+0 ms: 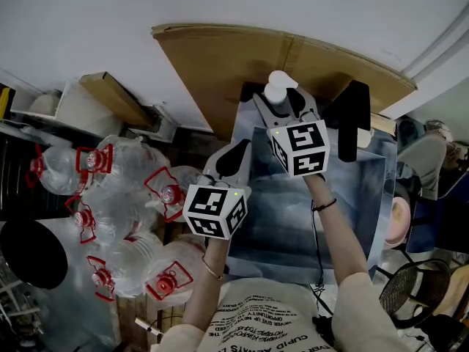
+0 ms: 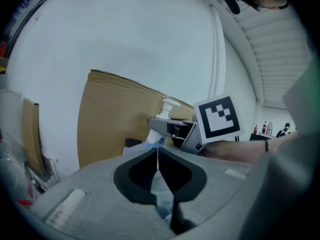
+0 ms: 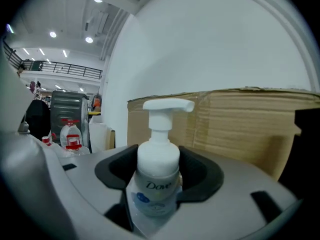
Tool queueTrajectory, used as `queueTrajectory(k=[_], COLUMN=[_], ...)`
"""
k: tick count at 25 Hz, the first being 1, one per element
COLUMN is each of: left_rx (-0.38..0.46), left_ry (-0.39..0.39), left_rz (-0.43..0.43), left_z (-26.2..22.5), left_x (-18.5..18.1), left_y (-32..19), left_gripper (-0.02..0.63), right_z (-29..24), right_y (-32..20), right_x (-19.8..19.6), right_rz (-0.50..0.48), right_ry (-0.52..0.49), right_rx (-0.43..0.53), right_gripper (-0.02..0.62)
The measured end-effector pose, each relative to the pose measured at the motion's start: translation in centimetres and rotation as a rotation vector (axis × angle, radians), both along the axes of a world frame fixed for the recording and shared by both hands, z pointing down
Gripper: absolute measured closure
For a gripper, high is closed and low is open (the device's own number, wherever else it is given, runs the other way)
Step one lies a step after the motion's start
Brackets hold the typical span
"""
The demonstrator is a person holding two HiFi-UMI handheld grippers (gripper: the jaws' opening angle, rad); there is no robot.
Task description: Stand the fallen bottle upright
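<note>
A white pump bottle with a blue label stands upright between the jaws of my right gripper, whose black pads lie against its sides. In the head view only the bottle's pump head shows above the right gripper, over the far edge of the cloth-covered table; the bottle's base is hidden. My left gripper hovers nearer and to the left, its jaws shut with nothing between them. From the left gripper, the bottle shows just ahead.
A large cardboard sheet leans on the white wall behind the table. Several big water jugs with red caps crowd the floor at left. A black box stands at the table's far right. A fan sits lower right.
</note>
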State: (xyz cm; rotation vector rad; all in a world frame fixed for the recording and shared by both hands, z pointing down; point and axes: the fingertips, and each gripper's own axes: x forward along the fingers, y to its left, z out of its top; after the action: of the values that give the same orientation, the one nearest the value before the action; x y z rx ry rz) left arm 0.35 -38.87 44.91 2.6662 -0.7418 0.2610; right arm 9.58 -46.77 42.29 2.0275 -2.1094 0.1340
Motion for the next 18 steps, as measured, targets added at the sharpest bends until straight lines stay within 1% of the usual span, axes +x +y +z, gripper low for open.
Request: queueTrajectory(k=[5, 7, 9, 15, 18], left_rx=[0.0, 0.003, 0.007, 0.03, 0.037], left_ry=[-0.001, 0.001, 0.003, 0.009, 0.014], left_rz=[-0.011, -0.013, -0.013, -0.013, -0.029], left_z=[-0.1, -0.2, -0.5, -1.3, -1.9], left_x=[-0.1, 0.0, 0.1, 0.3, 0.1], left_y=[0.0, 0.1, 0.2, 0.7, 1.0], left_gripper=[0.578, 0.578, 0.578, 0.578, 0.578], right_z=[0.1, 0.2, 0.2, -0.4, -0.7], right_y=[0.0, 0.1, 0.3, 1.6, 2.5], right_x=[0.0, -0.1, -0.1, 0.4, 0.6], right_rz=[0.005, 0.0, -0.003, 0.025, 0.047], right_ry=[0.021, 0.01, -0.01, -0.066, -0.074], right_rx=[0.031, 0.03, 0.032, 0.06, 0.065], right_gripper=[0.339, 0.305, 0.286, 0.281, 0.282])
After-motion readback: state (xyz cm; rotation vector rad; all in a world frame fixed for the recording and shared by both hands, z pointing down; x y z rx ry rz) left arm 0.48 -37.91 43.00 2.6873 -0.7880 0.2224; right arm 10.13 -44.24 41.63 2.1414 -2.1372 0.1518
